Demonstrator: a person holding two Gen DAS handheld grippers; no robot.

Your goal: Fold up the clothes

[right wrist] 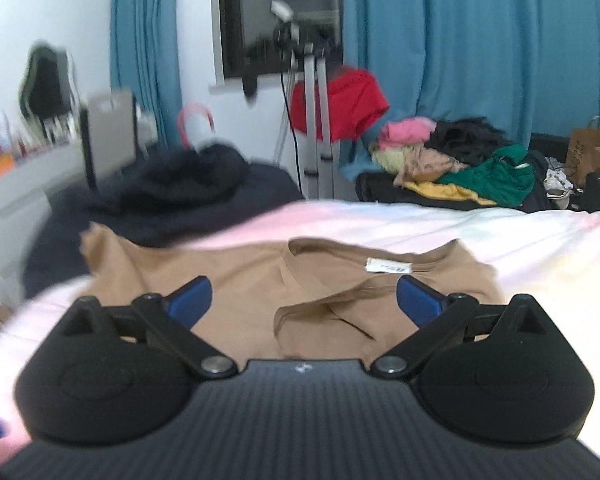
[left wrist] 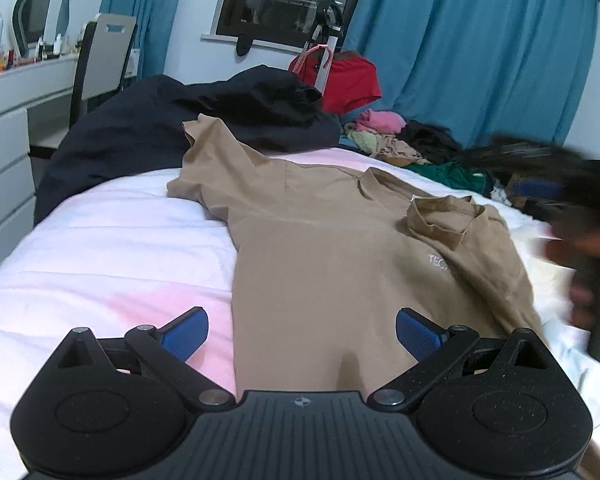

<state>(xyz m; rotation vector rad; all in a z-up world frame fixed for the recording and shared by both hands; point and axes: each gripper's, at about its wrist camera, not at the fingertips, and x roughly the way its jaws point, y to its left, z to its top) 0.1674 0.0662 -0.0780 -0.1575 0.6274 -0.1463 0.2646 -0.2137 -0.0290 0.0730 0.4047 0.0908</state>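
A big bed (left wrist: 100, 240) with a white and pink cover is seen in both views. A tan T-shirt (left wrist: 320, 248) is spread out flat on it, front side up. One sleeve (left wrist: 444, 220) has been laid over onto the chest, near the neck hole. The other sleeve (left wrist: 204, 136) is stretched out toward a dark blanket (left wrist: 140, 128) at the far end of the bed and seems to touch it. So the shirt is judged to be part way through folding: one side is turned in, and the other side is flat.

The left gripper (left wrist: 302, 330) is held low over the bottom part of the shirt. Its blue fingers (left wrist: 184, 334) are spread wide apart, and nothing is held between them. The right gripper (right wrist: 304, 304) is held over the folded sleeve and the collar. Its fingers (right wrist: 418, 300) are spread wide too, and nothing is held.

For the next move, the flat sleeve or the long side edge would likely need to be pinched and laid over the middle. The cloth is soft, so it could bunch up.

A pile of other clothes (right wrist: 460, 160) is seen past the bed.

The right-wrist view is blurred, so the small words on the neck label (right wrist: 388, 267) cannot be read. In the left-wrist view, a dark smeared shape at the right edge cannot be made out well. The bottom hem of the shirt is hidden under the left gripper.
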